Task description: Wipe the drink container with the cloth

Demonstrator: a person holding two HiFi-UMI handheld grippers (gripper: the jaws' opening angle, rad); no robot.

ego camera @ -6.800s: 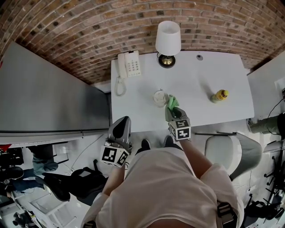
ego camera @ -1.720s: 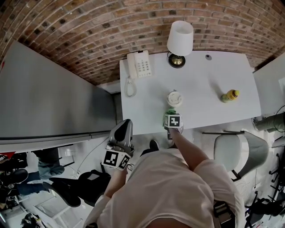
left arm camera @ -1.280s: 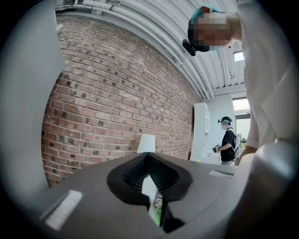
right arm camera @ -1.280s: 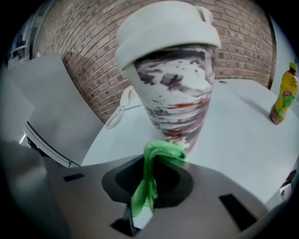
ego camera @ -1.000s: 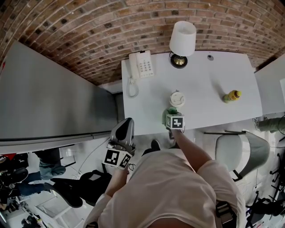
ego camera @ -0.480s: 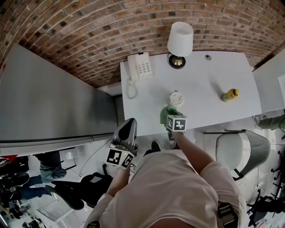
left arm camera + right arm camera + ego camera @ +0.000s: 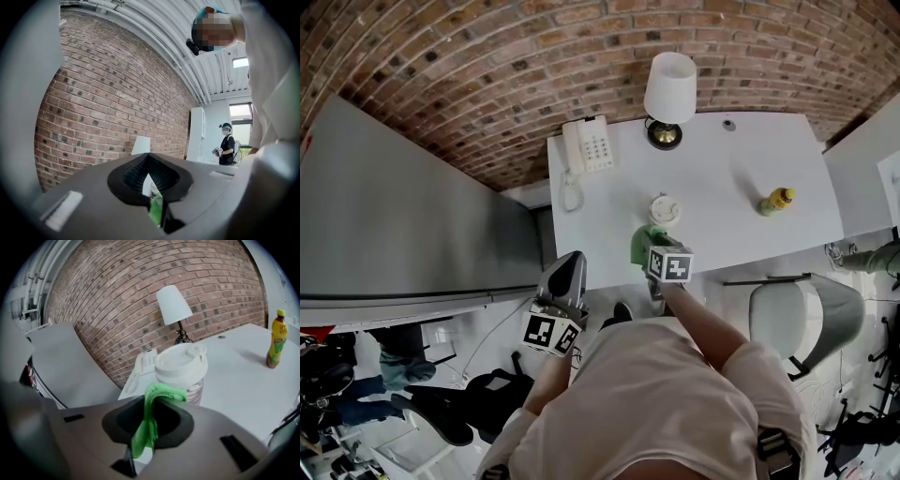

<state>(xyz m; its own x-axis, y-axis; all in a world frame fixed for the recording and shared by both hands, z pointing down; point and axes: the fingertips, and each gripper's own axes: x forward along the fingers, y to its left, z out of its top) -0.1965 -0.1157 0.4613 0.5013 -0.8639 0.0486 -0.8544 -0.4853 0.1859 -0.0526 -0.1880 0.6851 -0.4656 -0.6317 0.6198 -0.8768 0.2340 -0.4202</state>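
Observation:
The drink container is a cup [image 7: 664, 208] with a white lid [image 7: 182, 363], standing upright near the front of the white table [image 7: 722, 169]. My right gripper [image 7: 654, 251] is shut on a green cloth [image 7: 641, 246], just in front of the cup and slightly to its left. In the right gripper view the cloth [image 7: 149, 420] runs up out of the right gripper [image 7: 151, 401] and folds over against the cup's near side, below the lid. My left gripper [image 7: 566, 264] hangs off the table's front left corner, jaws together and holding nothing; the left gripper [image 7: 149, 157] points towards the brick wall.
A white lamp [image 7: 669, 77] and a white telephone [image 7: 586, 145] stand at the table's back left. A yellow bottle [image 7: 773, 200] stands to the right, also the bottle [image 7: 276, 339] in the right gripper view. A white chair [image 7: 787, 314] sits at the front right. A grey panel [image 7: 403, 216] lies left.
The right gripper with the cloth has gone from the cup's right side round to its near left side. The left gripper has stayed off the table's corner.

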